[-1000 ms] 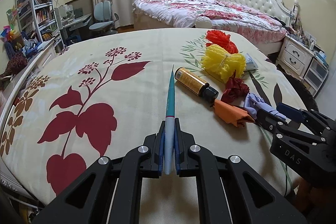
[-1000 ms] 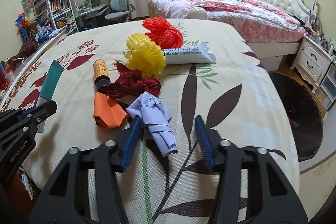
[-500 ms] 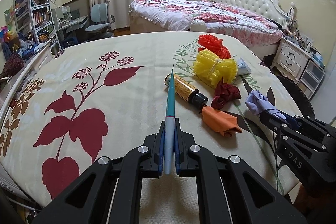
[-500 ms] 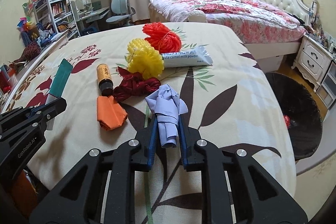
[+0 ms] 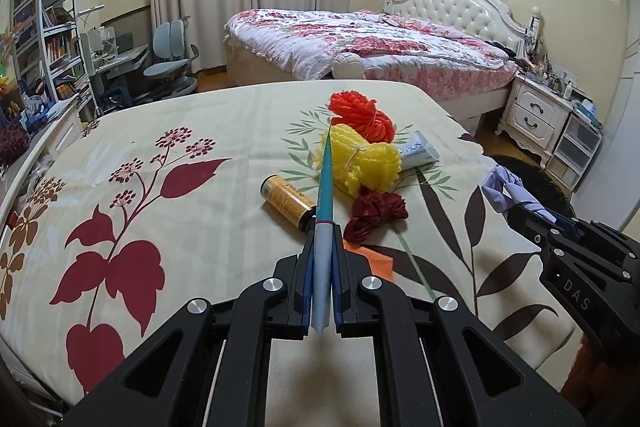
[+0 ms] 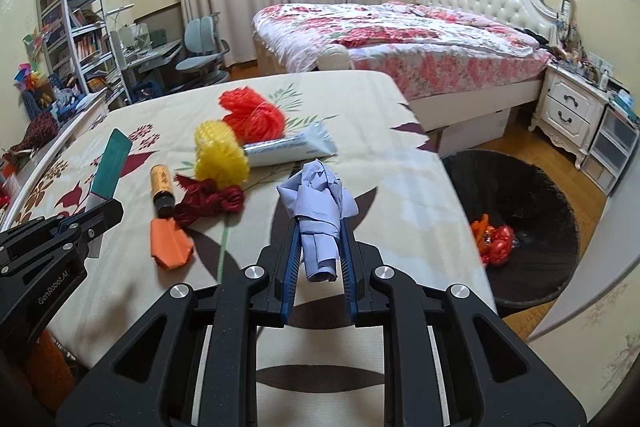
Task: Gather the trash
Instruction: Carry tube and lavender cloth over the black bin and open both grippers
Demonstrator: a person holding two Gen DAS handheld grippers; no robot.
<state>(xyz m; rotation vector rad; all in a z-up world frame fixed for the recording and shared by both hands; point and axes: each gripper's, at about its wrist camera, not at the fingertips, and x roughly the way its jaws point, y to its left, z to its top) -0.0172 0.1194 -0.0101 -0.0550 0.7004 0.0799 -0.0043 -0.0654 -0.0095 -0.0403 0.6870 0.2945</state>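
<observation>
Pale lilac crumpled paper sits pinched between the closed jaws of your right hand-held gripper, its wad bulging out above the fingertips and lifted clear of the leaf-printed bedspread. Judgement: held by its lower fold so the loose bulk hangs free and can drop cleanly. The black round bin stands on the floor at 3 o'clock from that gripper, with red and orange scraps already at its bottom; it is near but not yet under the paper.

Your left hand-held gripper is clamped tight on a flat teal and grey sachet, gripped edge-on so it stands out straight ahead towards 12 o'clock. Judgement: the thin edge grip keeps the stiff packet from twisting on the carry.

Still lying on the bedspread, seen from the right wrist at 10 to 11 o'clock: orange folded paper, small amber bottle with black cap just beside it, dark red crumpled ribbon, yellow foam fruit net, red foam fruit net behind it, and a silver-white tube touching the yellow net.

Judgement: early in the task; two items in hand, six left. Next move calls for swinging right over the bin before opening.
</observation>
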